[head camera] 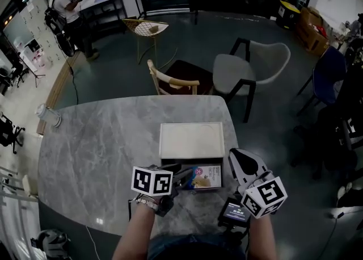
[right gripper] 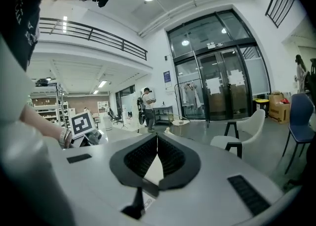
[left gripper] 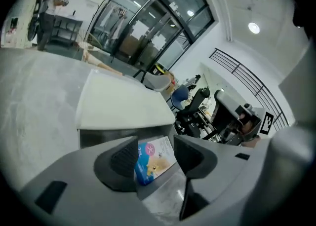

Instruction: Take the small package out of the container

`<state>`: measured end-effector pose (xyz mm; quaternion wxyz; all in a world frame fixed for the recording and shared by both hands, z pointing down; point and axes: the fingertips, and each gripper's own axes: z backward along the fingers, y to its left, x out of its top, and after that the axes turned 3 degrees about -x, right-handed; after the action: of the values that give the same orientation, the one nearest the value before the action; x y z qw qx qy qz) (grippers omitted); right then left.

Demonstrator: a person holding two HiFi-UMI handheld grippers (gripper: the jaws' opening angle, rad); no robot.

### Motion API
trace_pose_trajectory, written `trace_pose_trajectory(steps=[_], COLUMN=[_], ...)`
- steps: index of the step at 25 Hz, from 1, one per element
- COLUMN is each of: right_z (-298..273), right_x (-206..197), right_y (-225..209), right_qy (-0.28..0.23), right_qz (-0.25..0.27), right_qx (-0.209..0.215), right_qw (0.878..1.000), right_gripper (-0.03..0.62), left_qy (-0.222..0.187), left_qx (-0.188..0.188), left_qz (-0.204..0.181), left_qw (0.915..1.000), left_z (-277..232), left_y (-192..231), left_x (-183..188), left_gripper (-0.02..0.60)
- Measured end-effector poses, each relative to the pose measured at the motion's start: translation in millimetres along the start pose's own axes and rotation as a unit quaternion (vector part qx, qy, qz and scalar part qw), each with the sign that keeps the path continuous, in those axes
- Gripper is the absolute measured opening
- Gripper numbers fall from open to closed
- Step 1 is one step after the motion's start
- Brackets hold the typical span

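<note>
Closest to us is the left gripper (head camera: 180, 180), low over the near edge of the grey marble table (head camera: 96, 156); we see its jaws spread wide apart; in the left gripper view the small package (left gripper: 157, 157), blue and pink, lies between the two pads, and neither pad visibly presses on it; the package rests in the uncovered near part of the container (left gripper: 113, 137); a white lid (head camera: 191, 138) covers the container's far part; the right gripper (head camera: 235, 156) hovers just beside the container's right side; its fingertips meet, and we see nothing clamped between them.
</note>
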<state>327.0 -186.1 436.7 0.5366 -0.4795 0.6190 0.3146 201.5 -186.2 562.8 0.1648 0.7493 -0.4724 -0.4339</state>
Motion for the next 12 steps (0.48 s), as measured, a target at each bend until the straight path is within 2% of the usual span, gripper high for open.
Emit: trace_pose_trajectory(steps=[2, 8, 12], right_z=[-0.8, -2.5, -3.0], right_x=[-4.8, -16.4, -23.3], right_y=[-6.0, -22.8, -28.1], right_qy=[0.003, 0.008, 0.014], right_qz=[-0.007, -0.023, -0.033], right_qx=[0.001, -0.001, -0.003], right_qw=[1.000, 1.000, 0.999], right_gripper=[0.026, 0.026, 0.026], left_qy=[0.027, 0.100, 0.142], left_qx=[0.002, 0.041, 0.041], left_qz=[0.022, 0.058, 0.078], left_qw=[0.9994, 0.9925, 0.9860], left_z=[-10.3, -36.2, -48.7], left_y=[4.9, 27.6, 31.0], left_x=[-8.6, -31.5, -39.6], left_gripper=[0.236, 0.235, 0.233])
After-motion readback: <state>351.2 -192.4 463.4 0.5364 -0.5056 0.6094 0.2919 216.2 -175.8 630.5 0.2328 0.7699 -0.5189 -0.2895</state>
